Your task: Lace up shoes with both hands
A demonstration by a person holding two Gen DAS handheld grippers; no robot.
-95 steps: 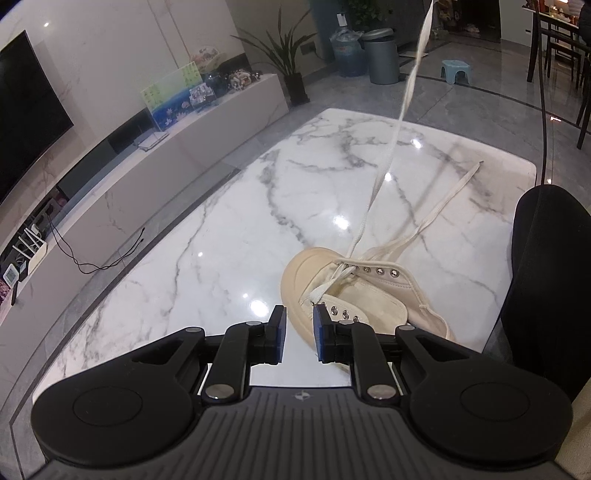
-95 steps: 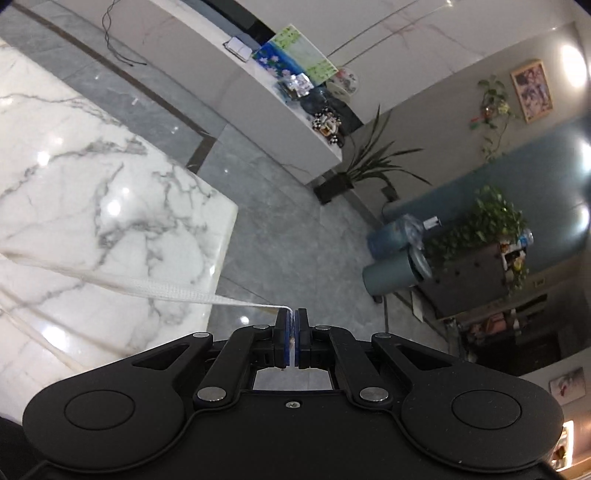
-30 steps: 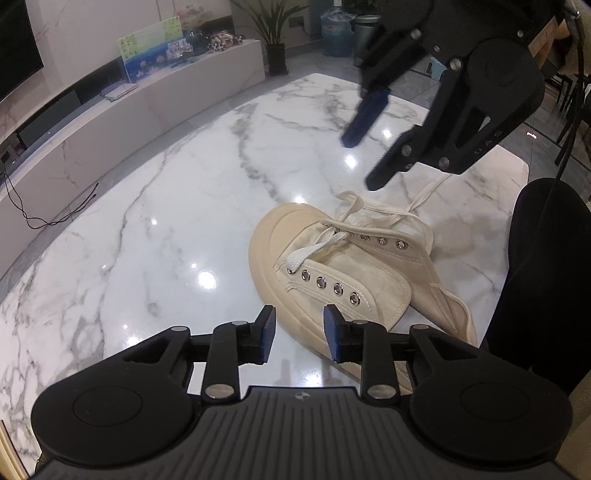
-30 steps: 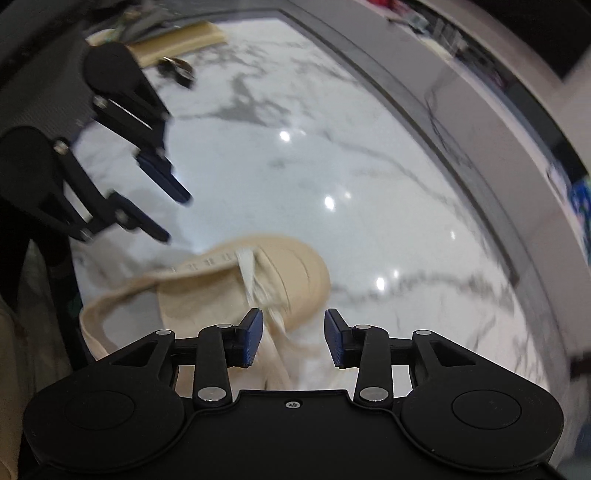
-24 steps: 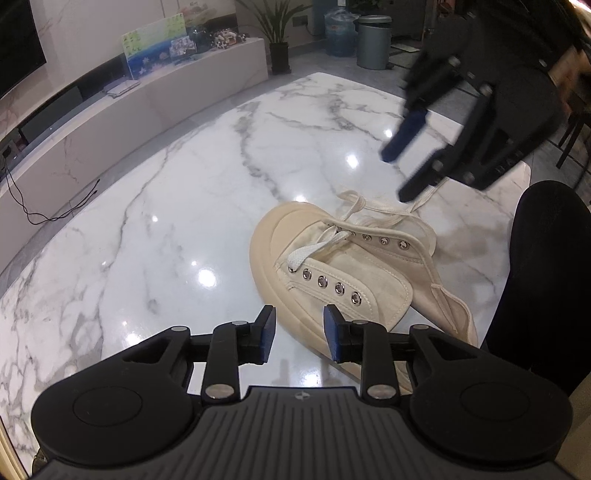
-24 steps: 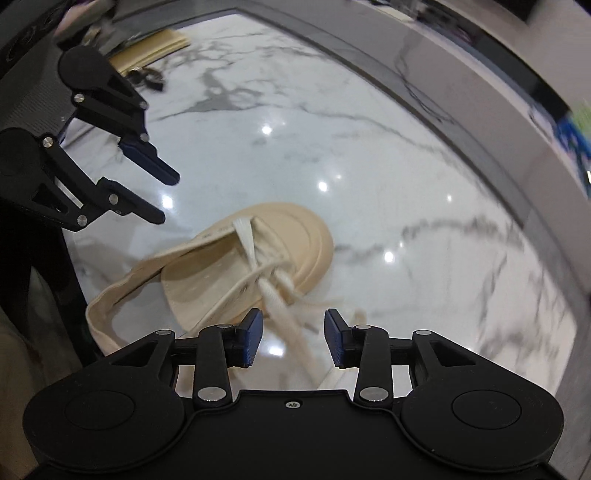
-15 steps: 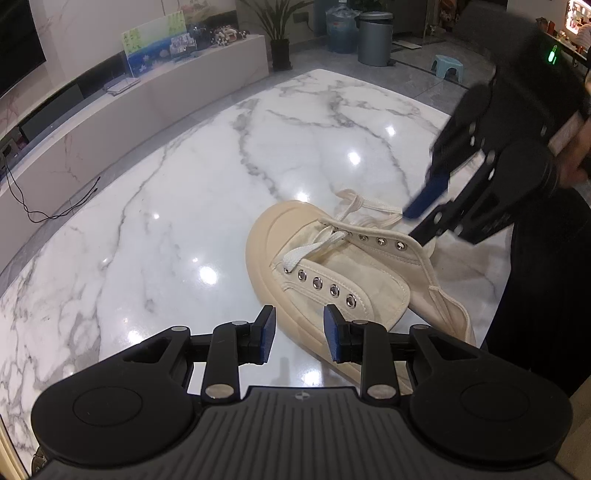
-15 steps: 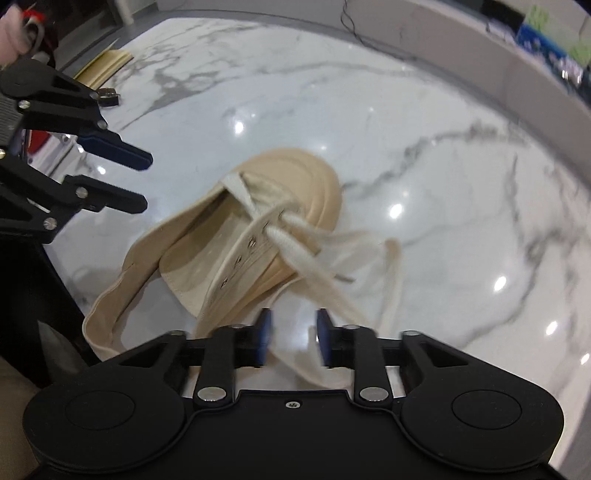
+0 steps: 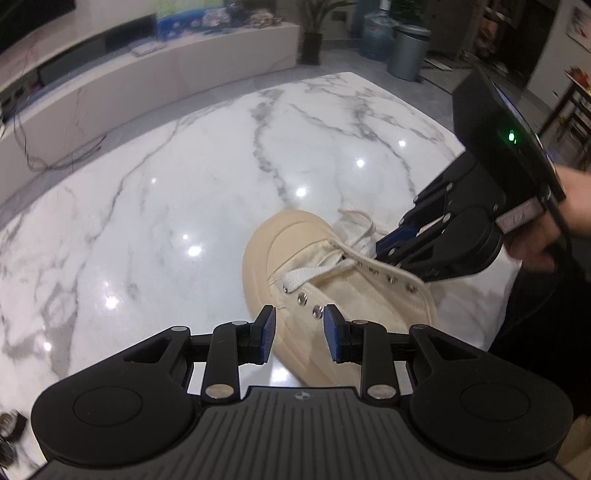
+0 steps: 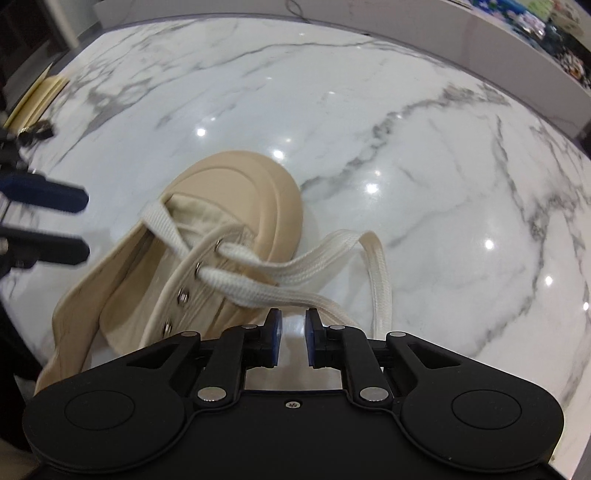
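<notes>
A cream canvas shoe [image 9: 332,273] lies on the white marble table [image 9: 177,192], its toe pointing away in both views [image 10: 236,192]. A white lace [image 10: 280,284] runs through the two front eyelet pairs, and its loose ends loop on the table right of the shoe. My left gripper [image 9: 299,328] is open and empty, just above the shoe's near eyelet row. My right gripper [image 10: 293,325] is open with a narrow gap, low over the lace strands beside the shoe. It also shows in the left wrist view [image 9: 391,251], with its fingers at the far eyelet row.
A low white TV cabinet [image 9: 147,74] runs along the far side of the room. A grey bin [image 9: 410,51] and a potted plant [image 9: 314,29] stand beyond the table. A dark chair back [image 9: 546,332] is at the right table edge. A small dark object [image 10: 37,131] lies at the table's left.
My right gripper let go of the lace it held high, opened, swung down to the shoe and narrowed over the loose lace. My left gripper opened wider and moved in over the shoe.
</notes>
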